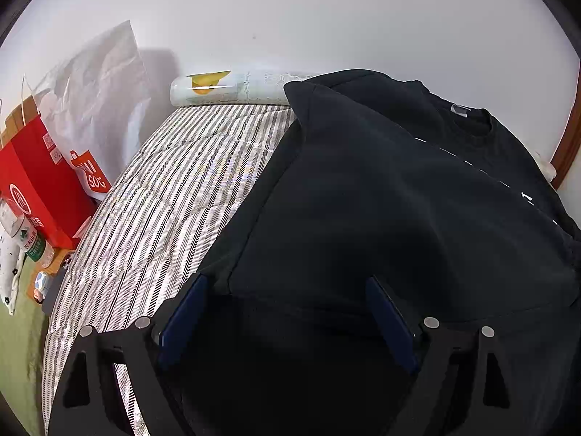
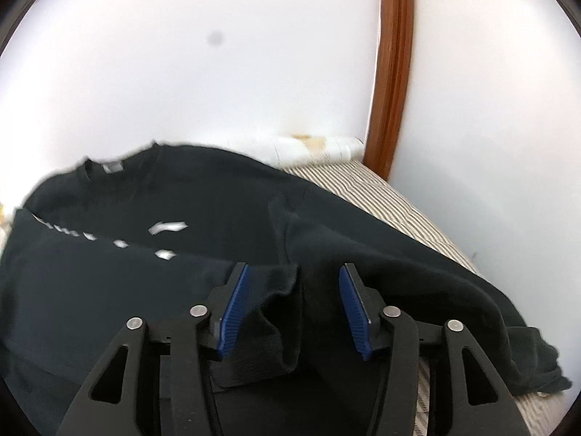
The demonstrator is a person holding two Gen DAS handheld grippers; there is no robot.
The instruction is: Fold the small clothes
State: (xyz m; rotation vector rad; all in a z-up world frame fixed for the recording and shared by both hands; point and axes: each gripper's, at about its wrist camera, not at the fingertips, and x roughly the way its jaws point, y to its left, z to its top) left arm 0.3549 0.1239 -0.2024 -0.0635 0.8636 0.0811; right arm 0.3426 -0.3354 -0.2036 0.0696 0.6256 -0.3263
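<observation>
A black sweatshirt (image 1: pixel 381 189) with white lettering and a grey neck label lies spread on the striped bed cover (image 1: pixel 174 196). One side of it is folded over the body. My left gripper (image 1: pixel 287 283) hangs over its near folded edge with the blue pads (image 1: pixel 185 312) wide apart and only loose cloth below them. In the right wrist view the sweatshirt (image 2: pixel 181 196) fills the lower half. My right gripper (image 2: pixel 294 269) stands partly open around a ribbed cuff (image 2: pixel 287 290), which rises between the pads without being squeezed.
A white roll (image 1: pixel 232 89) lies along the wall at the bed's far edge. A red paper bag (image 1: pixel 40 189), a crinkled plastic bag (image 1: pixel 98 83) and a bottle (image 1: pixel 31 239) stand left of the bed. A brown wooden post (image 2: pixel 394 65) rises at the right corner.
</observation>
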